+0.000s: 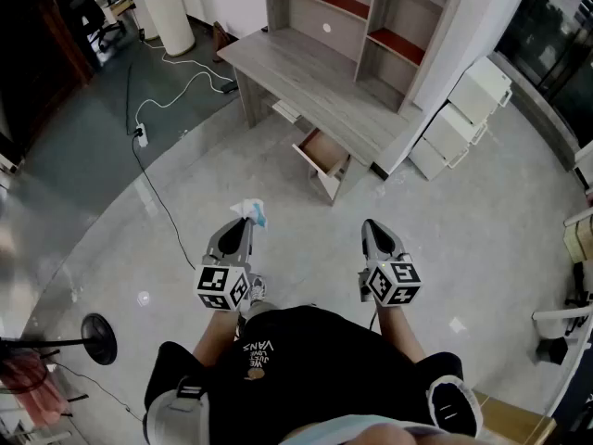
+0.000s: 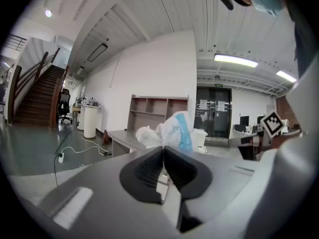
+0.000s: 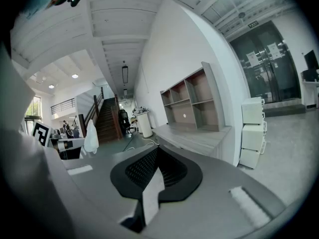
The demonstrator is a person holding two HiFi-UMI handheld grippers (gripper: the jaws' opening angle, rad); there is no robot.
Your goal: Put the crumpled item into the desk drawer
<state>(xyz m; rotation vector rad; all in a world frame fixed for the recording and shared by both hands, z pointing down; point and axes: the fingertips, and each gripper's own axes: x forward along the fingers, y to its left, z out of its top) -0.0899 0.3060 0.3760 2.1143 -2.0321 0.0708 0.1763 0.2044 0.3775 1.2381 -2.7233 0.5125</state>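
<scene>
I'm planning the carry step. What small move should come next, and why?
Probably step forward, carrying the left gripper toward the open wooden desk drawer. Its jaws are shut on the crumpled white-and-blue item, and the drawer stands pulled out under the grey desk, some floor away from the person.

White-and-blue crumpled item (image 1: 251, 212), pale grey wood-grain desk (image 1: 306, 86), reddish shelves (image 1: 345, 5)

A black shirt (image 1: 310, 360) with white lettering is worn; the left gripper (image 1: 245, 222) and right gripper (image 1: 371, 224) are cased in grey, lined with black ribbed pads, and topped by cubes (image 1: 223, 287) of black-and-white square markers.
</scene>
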